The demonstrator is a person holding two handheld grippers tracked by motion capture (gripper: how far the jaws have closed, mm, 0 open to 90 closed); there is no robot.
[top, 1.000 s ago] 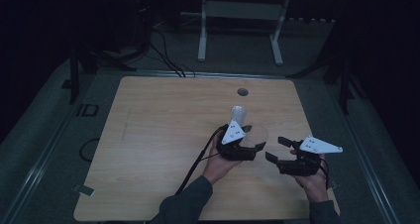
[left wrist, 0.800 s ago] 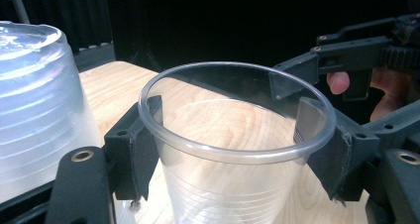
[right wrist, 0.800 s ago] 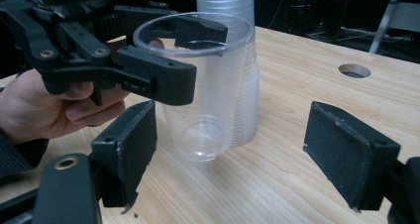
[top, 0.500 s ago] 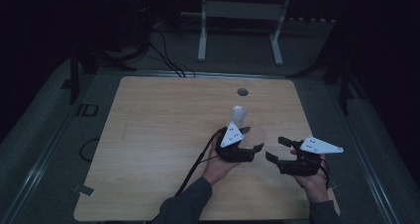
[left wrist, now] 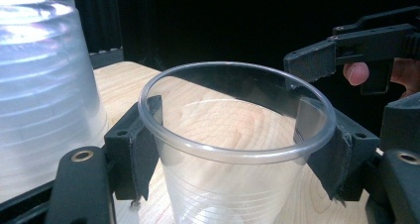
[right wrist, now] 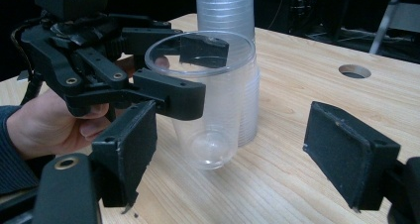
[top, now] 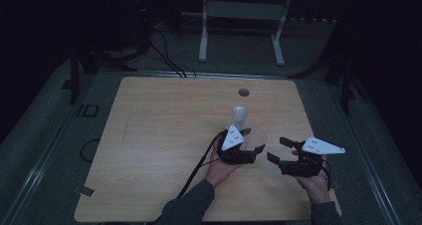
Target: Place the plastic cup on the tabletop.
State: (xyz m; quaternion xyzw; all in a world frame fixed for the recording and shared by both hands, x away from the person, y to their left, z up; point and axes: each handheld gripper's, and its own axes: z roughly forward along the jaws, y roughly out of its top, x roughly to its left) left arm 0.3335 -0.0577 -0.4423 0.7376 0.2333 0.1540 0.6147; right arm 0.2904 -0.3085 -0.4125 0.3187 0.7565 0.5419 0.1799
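A clear plastic cup (left wrist: 233, 135) stands upright between the jaws of my left gripper (left wrist: 233, 152), which is shut on it just under the rim. In the right gripper view the cup (right wrist: 210, 110) has its base at or just above the wood; I cannot tell which. Right behind it stands an upside-down stack of clear cups (right wrist: 227, 16), also at the left of the left gripper view (left wrist: 44, 90). From above, my left gripper (top: 253, 141) is just below the stack (top: 240, 116). My right gripper (top: 279, 150) is open, empty, a little right of the cup.
The wooden table (top: 164, 135) has a round hole (top: 243, 92) near its far edge, also in the right gripper view (right wrist: 354, 71). A black cable (top: 196, 170) trails from the left gripper toward the near edge. A white stand (top: 239, 16) is on the floor beyond the table.
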